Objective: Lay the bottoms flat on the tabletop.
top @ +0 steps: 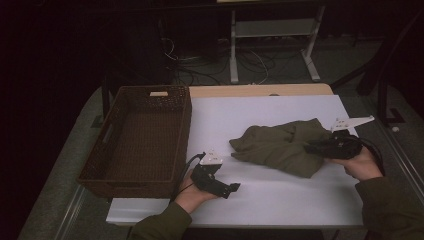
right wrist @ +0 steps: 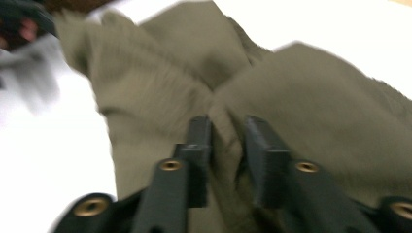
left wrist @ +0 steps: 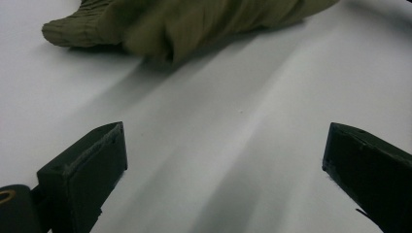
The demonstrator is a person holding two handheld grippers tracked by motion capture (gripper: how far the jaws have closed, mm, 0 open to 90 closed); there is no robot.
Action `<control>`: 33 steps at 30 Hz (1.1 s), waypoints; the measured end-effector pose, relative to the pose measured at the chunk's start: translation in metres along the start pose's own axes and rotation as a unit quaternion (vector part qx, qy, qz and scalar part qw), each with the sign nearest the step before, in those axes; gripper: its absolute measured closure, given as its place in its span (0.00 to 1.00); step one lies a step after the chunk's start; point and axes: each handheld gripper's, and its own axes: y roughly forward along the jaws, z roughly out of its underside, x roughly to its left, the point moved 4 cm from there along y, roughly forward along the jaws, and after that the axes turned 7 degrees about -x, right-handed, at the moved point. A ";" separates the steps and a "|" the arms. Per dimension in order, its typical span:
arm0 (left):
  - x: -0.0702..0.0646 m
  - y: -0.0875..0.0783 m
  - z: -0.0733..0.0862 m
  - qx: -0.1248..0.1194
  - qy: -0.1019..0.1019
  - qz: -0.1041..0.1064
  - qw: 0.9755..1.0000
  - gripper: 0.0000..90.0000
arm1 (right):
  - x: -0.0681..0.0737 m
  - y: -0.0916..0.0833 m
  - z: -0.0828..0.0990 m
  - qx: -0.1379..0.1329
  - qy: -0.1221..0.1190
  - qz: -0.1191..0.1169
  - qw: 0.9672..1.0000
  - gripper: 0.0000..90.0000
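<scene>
The olive cloth (top: 285, 146) lies crumpled on the white surface (top: 270, 195), right of the wicker basket (top: 140, 140). The right gripper (right wrist: 228, 145) sits on its right edge with a fold of fabric between its fingers, which are only a little apart; can't tell if they actually pinch it. The left gripper (top: 227, 190) rests near the basket, fingers spread wide over bare surface with nothing between them.

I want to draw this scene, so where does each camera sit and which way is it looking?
High view: above the person's side, looking down on the white table, basket and green cloth; both forearms show, with the left gripper and right gripper.
Left gripper view: low on the gripper, facing the cloth; its wide-apart jaws show.
Right gripper view: right over the cloth, a fold between its jaws.
All share the cloth.
</scene>
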 end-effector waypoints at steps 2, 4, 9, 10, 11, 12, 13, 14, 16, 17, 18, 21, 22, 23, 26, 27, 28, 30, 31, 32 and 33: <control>0.000 0.000 0.000 0.002 0.001 0.001 1.000 0.02 | 0.006 -0.001 -0.005 -0.012 -0.003 -0.011 1.000 0.68; 0.000 0.001 0.000 0.003 0.002 0.001 1.000 0.02 | 0.014 -0.003 -0.012 -0.024 -0.009 -0.023 0.999 0.63; 0.000 0.001 0.001 0.003 0.001 0.002 1.000 0.02 | 0.032 -0.002 -0.027 -0.045 -0.026 -0.046 0.998 0.61; 0.000 0.001 0.001 0.003 0.003 0.001 1.000 0.02 | 0.040 0.000 -0.031 -0.047 -0.034 -0.055 0.997 0.61; 0.000 0.001 0.001 0.003 0.002 0.002 1.000 0.02 | 0.040 0.000 -0.031 -0.047 -0.034 -0.055 0.997 0.61; 0.000 0.001 0.001 0.003 0.002 0.001 1.000 0.02 | 0.044 0.003 -0.033 -0.047 -0.038 -0.060 0.996 0.62; 0.000 0.001 0.001 0.003 0.002 0.001 1.000 0.02 | 0.049 0.005 -0.034 -0.046 -0.043 -0.065 0.996 0.62; 0.000 0.001 0.001 0.003 0.001 0.002 1.000 0.02 | 0.053 0.008 -0.035 -0.044 -0.047 -0.070 0.996 0.63; 0.000 0.001 0.001 0.003 0.000 0.002 1.000 0.02 | 0.061 0.014 -0.037 -0.041 -0.056 -0.080 0.994 0.64; 0.000 0.001 0.001 0.004 0.000 0.003 1.000 0.02 | 0.065 0.017 -0.038 -0.038 -0.061 -0.083 0.994 0.65; 0.000 0.001 0.001 0.005 0.001 0.003 1.000 0.02 | 0.070 0.020 -0.038 -0.035 -0.065 -0.088 0.993 0.65; 0.000 0.001 0.001 0.006 0.000 0.004 1.000 0.02 | 0.082 0.030 -0.039 -0.025 -0.077 -0.101 0.992 0.66; 0.000 0.001 0.001 0.006 0.000 0.004 1.000 0.02 | 0.086 0.034 -0.039 -0.021 -0.079 -0.106 0.991 0.67; 0.000 0.001 0.001 0.006 0.000 0.004 1.000 0.02 | 0.090 0.038 -0.039 -0.017 -0.083 -0.109 0.990 0.67; 0.000 0.001 0.001 0.005 0.000 0.004 1.000 0.02 | 0.101 0.051 -0.039 -0.002 -0.094 -0.116 0.989 0.68; 0.000 0.001 0.001 0.006 0.000 0.004 1.000 0.02 | 0.104 0.054 -0.039 0.002 -0.098 -0.120 0.988 0.68; 0.000 0.001 0.001 0.006 0.000 0.004 1.000 0.02 | 0.108 0.057 -0.039 0.006 -0.101 -0.121 0.987 0.69; 0.001 0.001 0.001 0.006 0.000 0.004 1.000 0.02 | 0.114 0.064 -0.038 0.014 -0.107 -0.124 0.986 0.69; 0.001 0.001 0.001 0.007 0.000 0.004 1.000 0.02 | 0.117 0.067 -0.038 0.017 -0.110 -0.126 0.986 0.70; 0.001 0.001 0.001 0.007 0.000 0.004 1.000 0.02 | 0.120 0.070 -0.037 0.021 -0.112 -0.127 0.985 0.70; 0.001 0.001 0.001 0.007 0.000 0.004 1.000 0.02 | 0.122 0.073 -0.036 0.026 -0.117 -0.127 0.985 0.70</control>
